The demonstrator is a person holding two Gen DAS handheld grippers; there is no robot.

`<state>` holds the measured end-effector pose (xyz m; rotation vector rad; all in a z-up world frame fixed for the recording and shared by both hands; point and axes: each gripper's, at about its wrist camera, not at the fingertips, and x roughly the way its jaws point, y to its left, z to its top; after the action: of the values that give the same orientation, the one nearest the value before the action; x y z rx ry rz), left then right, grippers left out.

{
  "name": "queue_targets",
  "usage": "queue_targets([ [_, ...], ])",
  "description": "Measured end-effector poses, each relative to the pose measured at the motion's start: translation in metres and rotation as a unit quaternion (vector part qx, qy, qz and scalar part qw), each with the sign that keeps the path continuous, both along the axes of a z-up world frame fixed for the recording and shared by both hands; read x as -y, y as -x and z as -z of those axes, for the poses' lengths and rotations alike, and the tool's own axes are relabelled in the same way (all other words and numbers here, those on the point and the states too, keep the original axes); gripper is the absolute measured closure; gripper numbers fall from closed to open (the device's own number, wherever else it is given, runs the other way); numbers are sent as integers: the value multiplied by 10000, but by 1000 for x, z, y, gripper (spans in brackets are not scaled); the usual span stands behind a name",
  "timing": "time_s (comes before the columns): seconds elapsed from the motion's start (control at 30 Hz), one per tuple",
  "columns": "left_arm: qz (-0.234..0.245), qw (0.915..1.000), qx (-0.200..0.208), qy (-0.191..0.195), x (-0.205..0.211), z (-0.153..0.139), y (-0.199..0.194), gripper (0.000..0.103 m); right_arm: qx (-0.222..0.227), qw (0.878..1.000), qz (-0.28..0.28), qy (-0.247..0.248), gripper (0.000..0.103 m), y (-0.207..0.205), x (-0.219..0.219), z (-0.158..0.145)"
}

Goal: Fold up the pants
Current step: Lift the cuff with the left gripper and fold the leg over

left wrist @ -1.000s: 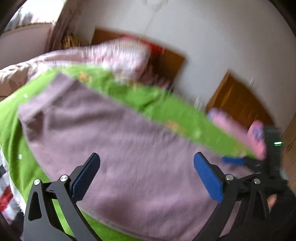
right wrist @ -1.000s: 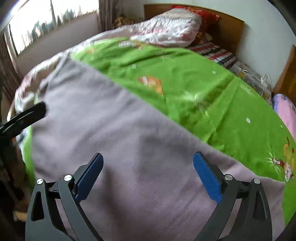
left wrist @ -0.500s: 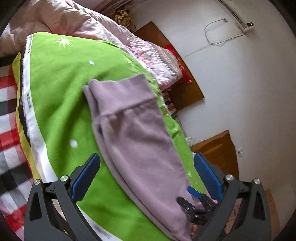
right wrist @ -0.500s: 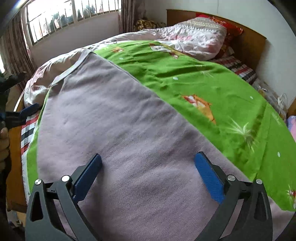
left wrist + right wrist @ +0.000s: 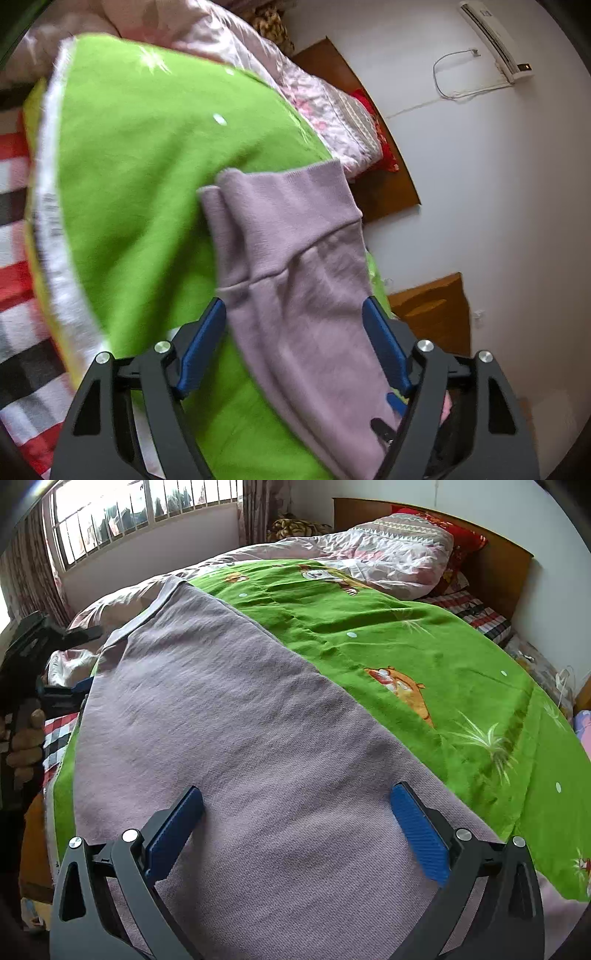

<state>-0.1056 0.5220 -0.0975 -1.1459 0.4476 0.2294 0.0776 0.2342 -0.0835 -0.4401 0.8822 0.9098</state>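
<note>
My left gripper (image 5: 293,343) is closing in: its blue fingers (image 5: 201,347) have just been drawing together and are now straddling the lilac pants (image 5: 295,266) just behind the ribbed cuff (image 5: 280,206), though the pads are not yet pressing the cloth, so nothing is held. My right gripper (image 5: 295,834) is hanging with its fingers (image 5: 419,834) spread wide over the pants (image 5: 229,738) at the other end, released and, as far as I can tell, clear of the fabric. The pants are lying lengthwise and flat on the green blanket (image 5: 424,635) that covers the bed.

I am judging this as the grasping step before the fold: the next move calls for me to sink both sets of fingers onto the cloth, pinch through both stacked legs, then lift one end over to the other.

Compared with a second ago, my left view has rolled and has closed on the cuff, and my right gripper has settled lower over the fabric.
</note>
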Motion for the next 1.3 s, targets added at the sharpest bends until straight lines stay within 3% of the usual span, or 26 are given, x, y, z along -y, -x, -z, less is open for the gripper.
queue_targets([
  [0.1, 22, 9999, -91, 112, -4, 10, 5, 27, 2, 10000, 2, 1, 4, 0, 0, 0],
  [0.27, 338, 9986, 285, 301, -14, 18, -10, 27, 4, 10000, 2, 2, 4, 0, 0, 0],
  [0.43, 415, 9961, 692, 364, -35, 18, -28, 44, 3, 10000, 2, 1, 4, -1, 0, 0],
  [0.6, 922, 9898, 966, 490, -43, 28, -39, 49, 5, 10000, 3, 6, 4, -1, -1, 0],
  [0.67, 996, 9892, 956, 488, -42, 31, -37, 55, 11, 10000, 3, 26, 4, -1, -1, -1],
  [0.73, 933, 9922, 707, 423, -45, 34, -43, 82, -61, 9999, -86, 26, 4, 1, -7, -3],
  [0.77, 922, 9930, 648, 363, -44, 35, -43, 83, -117, 9998, -173, -5, 4, 1, -11, -4],
  [0.9, 793, 9950, 495, -351, -30, 4, -40, 86, -153, 9952, -937, 223, 5, 27, -30, -10],
  [1.0, 817, 9916, 537, -846, -18, -30, -39, 86, 390, 9861, -1474, 664, 5, 60, -34, -4],
  [1.07, 896, 9865, 539, -1263, -5, -56, -42, 86, 616, 9866, -1422, 504, 5, 68, -31, -3],
  [1.17, 953, 9783, 531, -1759, 17, -85, -43, 86, 425, 9917, -1159, 358, 5, 66, -23, -1],
  [1.23, 939, 9709, 376, -2171, 31, -99, -46, 86, 419, 9895, -1324, 405, 5, 66, -23, -8],
  [1.3, 970, 9650, 276, -2421, 42, -108, -46, 86, 299, 9925, -1184, 111, 5, 49, -24, -19],
])
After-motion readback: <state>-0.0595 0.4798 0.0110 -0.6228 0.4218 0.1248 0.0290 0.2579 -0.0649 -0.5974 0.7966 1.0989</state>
